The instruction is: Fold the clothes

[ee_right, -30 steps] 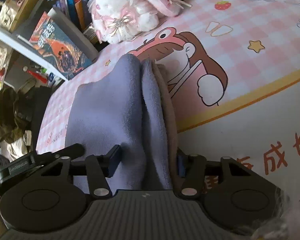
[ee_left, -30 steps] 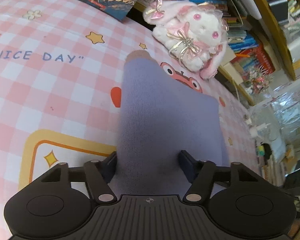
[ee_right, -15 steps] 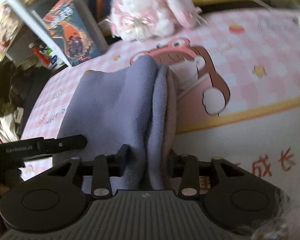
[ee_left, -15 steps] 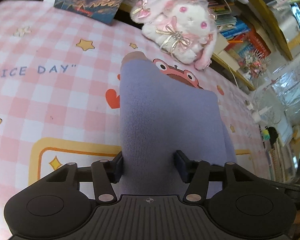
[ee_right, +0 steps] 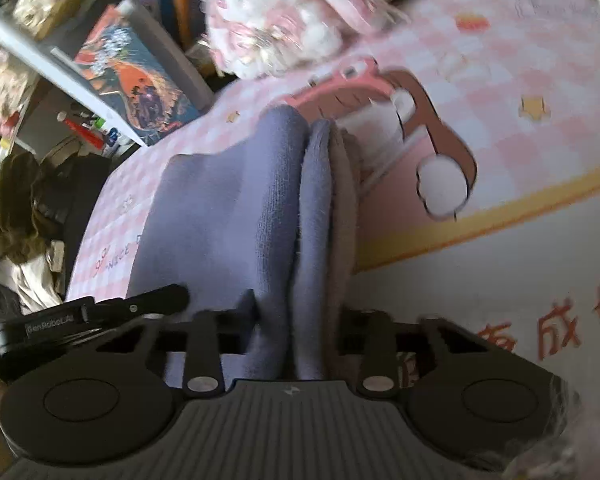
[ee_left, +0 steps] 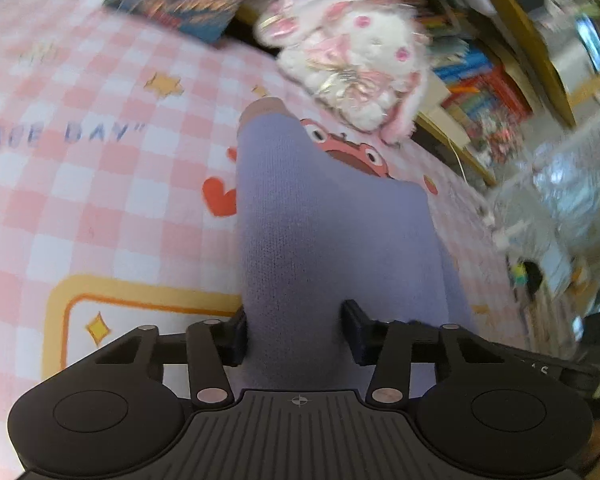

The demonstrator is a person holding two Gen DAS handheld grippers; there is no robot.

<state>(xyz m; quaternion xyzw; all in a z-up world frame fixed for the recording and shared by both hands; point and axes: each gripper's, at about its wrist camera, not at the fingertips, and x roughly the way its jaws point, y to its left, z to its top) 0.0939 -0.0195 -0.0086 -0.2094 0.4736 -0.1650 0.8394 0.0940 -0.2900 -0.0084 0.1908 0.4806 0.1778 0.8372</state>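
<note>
Both claws, left and right, had tightened, pinching the purple garment, lifting it off the bed for folding.

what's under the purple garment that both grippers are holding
Under the purple garment lies the pink checked cloth; its cartoon print shows past the far edge. The cloth directly beneath is covered. A brownish inner layer shows at the garment's right edge.
</note>
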